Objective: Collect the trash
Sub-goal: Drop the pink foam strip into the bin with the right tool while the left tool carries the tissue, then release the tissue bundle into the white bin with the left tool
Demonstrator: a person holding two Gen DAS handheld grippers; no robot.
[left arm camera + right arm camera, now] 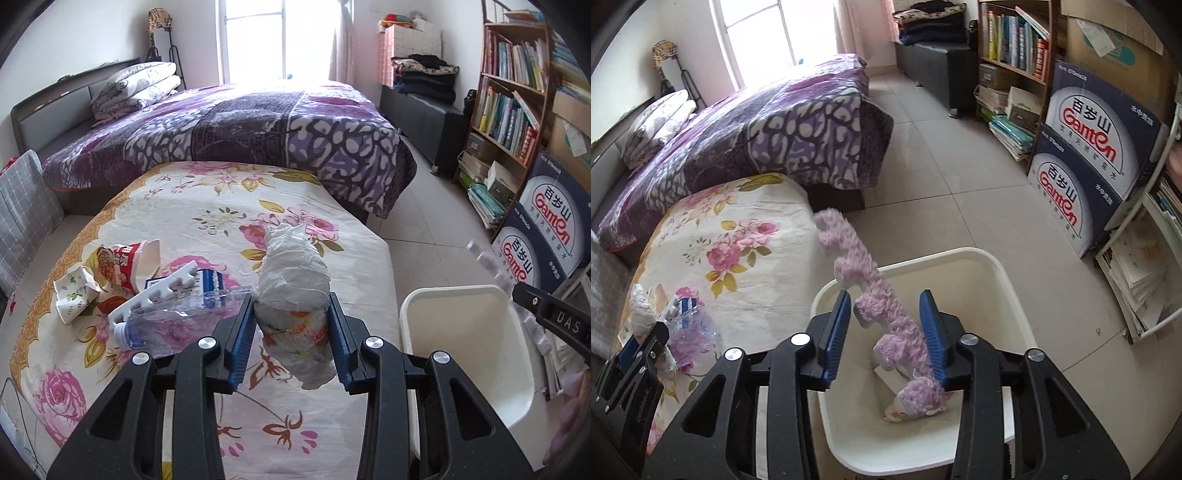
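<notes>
My left gripper [291, 325] is shut on a crumpled white paper wad [295, 280] and holds it above the floral-covered table [207, 206]. Left of it lie a clear plastic bottle [173, 325], a white toe separator [155, 299], a blue-white box [210, 280], a red snack cup [125, 269] and a crushed paper cup [74, 295]. My right gripper [886, 332] is open over the white bin [1015, 295]. A pink fuzzy toe separator [886, 306] slants between its pads, blurred, lower end inside the bin. The bin also shows in the left wrist view [465, 332].
A bed with a purple quilt [240, 122] stands behind the table. Stacked Ganten cartons [1093, 155] and a bookshelf [513, 99] line the right wall. Tiled floor [942, 147] lies between bed and shelf. Paper stacks [1137, 273] sit at the right.
</notes>
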